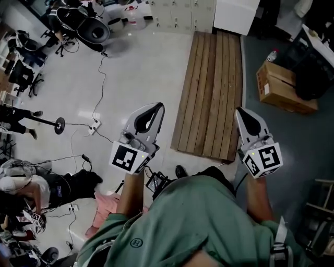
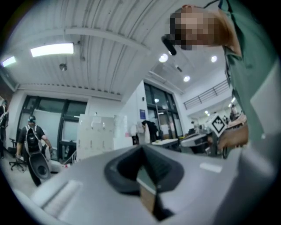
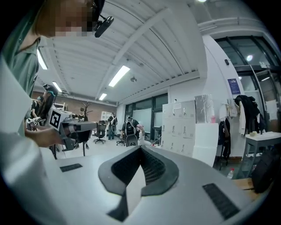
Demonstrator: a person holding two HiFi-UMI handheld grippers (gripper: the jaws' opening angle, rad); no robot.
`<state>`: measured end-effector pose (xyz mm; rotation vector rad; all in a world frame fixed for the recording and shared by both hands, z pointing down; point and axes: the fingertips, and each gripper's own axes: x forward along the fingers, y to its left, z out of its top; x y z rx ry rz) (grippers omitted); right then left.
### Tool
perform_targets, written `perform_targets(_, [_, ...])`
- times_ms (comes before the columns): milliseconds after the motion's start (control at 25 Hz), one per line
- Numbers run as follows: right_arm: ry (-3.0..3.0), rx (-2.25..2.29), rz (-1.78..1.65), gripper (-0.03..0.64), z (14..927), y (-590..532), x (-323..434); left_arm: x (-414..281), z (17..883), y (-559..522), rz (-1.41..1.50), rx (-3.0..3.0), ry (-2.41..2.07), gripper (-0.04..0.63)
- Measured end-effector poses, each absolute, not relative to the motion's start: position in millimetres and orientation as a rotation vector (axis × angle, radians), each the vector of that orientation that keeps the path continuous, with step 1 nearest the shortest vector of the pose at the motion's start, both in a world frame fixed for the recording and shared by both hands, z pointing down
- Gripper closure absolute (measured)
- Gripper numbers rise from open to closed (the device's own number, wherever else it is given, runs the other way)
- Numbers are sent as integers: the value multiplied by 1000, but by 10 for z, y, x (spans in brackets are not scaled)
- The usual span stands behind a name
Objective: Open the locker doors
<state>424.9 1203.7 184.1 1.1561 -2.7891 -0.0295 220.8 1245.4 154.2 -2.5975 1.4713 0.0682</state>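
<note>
Far wall, lockers: a row of pale lockers stands at the far end of the room. All the doors that can be seen look shut. The lockers are well apart from both grippers.
Lockers from the grippers: they look small and far off in the left gripper view and in the right gripper view.
White box: it stands just beside the lockers.
Wooden boards: a long patch of brown boards lies on the floor and runs from near the lockers back toward the person.
Left gripper: it is held out in the air over the pale floor, just left of the wooden boards. Its two jaws are pressed together with nothing between them.
Right gripper: it is held out over the near end of the wooden boards. Its jaws are pressed together too, and it holds nothing.
Person: a green shirt fills the bottom of the head view, with one gripper in each hand.
Cardboard box: it sits on the dark floor to the right of the wooden boards.
Cable: it snakes over the pale floor on the left.
</note>
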Motion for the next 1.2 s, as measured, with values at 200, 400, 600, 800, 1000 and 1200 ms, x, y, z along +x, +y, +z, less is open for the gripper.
perform_targets(200, [-2782, 1138, -26, 617, 1808, 11789, 3971, 1913, 1563, 12232, 109, -2612, 1498, 594])
perform_targets(400, [-2764, 1127, -30, 617, 1888, 11432, 3771, 1712, 1731, 11874, 111, -2660, 1496, 594])
perform_targets(600, [-2739, 1152, -1, 617, 2085, 10718, 3914, 1731, 1936, 11130, 106, -2706, 1504, 594])
perform_targets(800, [-2757, 1108, -19, 617, 2020, 9888, 3795, 1714, 1888, 10266, 65, -2704, 1468, 594])
perform_targets(1000, [-2785, 1075, -27, 617, 1878, 9025, 3711, 1658, 1617, 9436, 119, -2668, 1535, 594])
perform_targets(1200, [-2808, 1063, -37, 617, 1782, 8500, 3569, 1526, 1462, 8949, 115, -2644, 1566, 594])
